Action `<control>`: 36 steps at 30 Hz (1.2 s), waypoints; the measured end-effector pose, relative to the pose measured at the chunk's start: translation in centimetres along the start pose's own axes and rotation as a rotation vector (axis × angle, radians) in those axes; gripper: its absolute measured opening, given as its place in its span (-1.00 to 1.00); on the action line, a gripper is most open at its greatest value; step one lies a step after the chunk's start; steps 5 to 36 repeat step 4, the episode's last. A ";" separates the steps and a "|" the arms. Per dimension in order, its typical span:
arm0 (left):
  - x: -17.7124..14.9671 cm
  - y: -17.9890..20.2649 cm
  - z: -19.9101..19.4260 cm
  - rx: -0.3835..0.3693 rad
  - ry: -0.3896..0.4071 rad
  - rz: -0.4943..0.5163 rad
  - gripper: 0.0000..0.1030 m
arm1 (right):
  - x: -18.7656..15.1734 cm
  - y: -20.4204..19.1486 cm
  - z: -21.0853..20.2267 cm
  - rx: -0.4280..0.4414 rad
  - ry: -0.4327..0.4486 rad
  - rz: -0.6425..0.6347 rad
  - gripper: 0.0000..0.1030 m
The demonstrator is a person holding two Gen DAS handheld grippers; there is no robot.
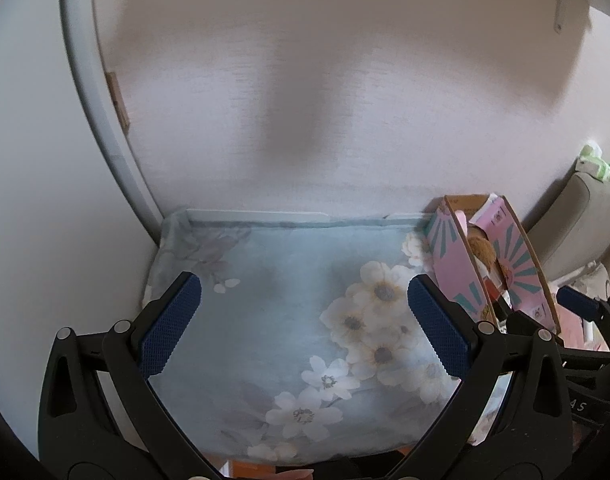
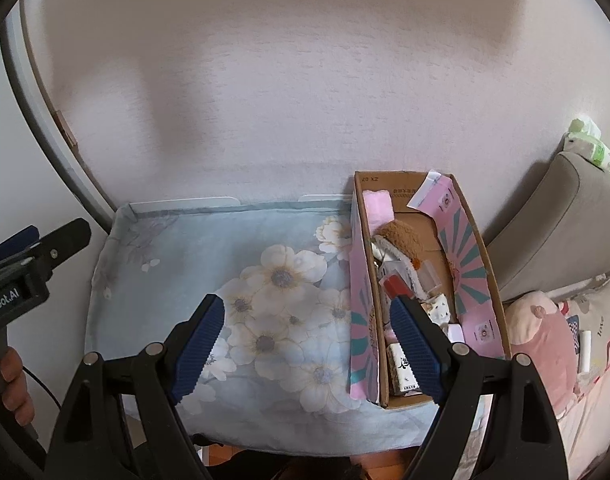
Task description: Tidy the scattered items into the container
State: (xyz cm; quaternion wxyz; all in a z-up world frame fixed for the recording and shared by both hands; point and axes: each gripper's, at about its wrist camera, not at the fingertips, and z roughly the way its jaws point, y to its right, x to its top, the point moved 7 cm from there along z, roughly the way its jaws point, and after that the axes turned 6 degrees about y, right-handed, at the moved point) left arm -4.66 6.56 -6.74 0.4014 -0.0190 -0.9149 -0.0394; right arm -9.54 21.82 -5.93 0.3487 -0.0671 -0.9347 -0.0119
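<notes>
Pale blue floral cloth (image 2: pixel 185 280) covers a table that meets a textured white wall (image 2: pixel 305 80); big cream blossoms printed toward its right half, same cloth filling the left wrist view (image 1: pixel 285 280). Grey cushioned sofa arm (image 2: pixel 565 216) stands right of the table, with green-and-white packets (image 2: pixel 589 140) on top, and a pink plush pig (image 2: pixel 541 332) lies below it; only the right wrist view shows the pig, while the left catches just a sliver of the sofa. Cardboard box (image 2: pixel 485 264), long and narrow, pink panels with teal sunburst stripes, sits on the cloth's right edge. Right wrist view looks down into it: a brown plush toy (image 2: pixel 401 236), a folded pink cloth (image 2: pixel 379 204), a red item (image 2: pixel 397 286), a small white carton with black print (image 2: pixel 403 372), other bits too jumbled to name. Left wrist view sees the same box (image 1: pixel 457 264) only edge-on, brown fur showing between its walls. Left gripper (image 1: pixel 305 328), black frame, ribbed blue pads, jaws spread wide over bare cloth, holding nothing; in the right view it appears at the far left (image 2: pixel 37 248), a hand (image 2: pixel 9 384) around its grip. Right gripper (image 2: pixel 305 348), same build, jaws spread wide and empty, its right pad (image 2: pixel 417 348) overlapping the box's near end.
</notes>
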 end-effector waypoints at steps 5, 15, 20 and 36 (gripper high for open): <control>-0.1 0.5 -0.2 -0.010 0.012 0.011 0.99 | -0.2 0.0 -0.4 -0.009 0.007 -0.001 0.59; -0.1 0.5 -0.2 -0.010 0.012 0.011 0.99 | -0.2 0.0 -0.4 -0.009 0.007 -0.001 0.59; -0.1 0.5 -0.2 -0.010 0.012 0.011 0.99 | -0.2 0.0 -0.4 -0.009 0.007 -0.001 0.59; -0.1 0.5 -0.2 -0.010 0.012 0.011 0.99 | -0.2 0.0 -0.4 -0.009 0.007 -0.001 0.59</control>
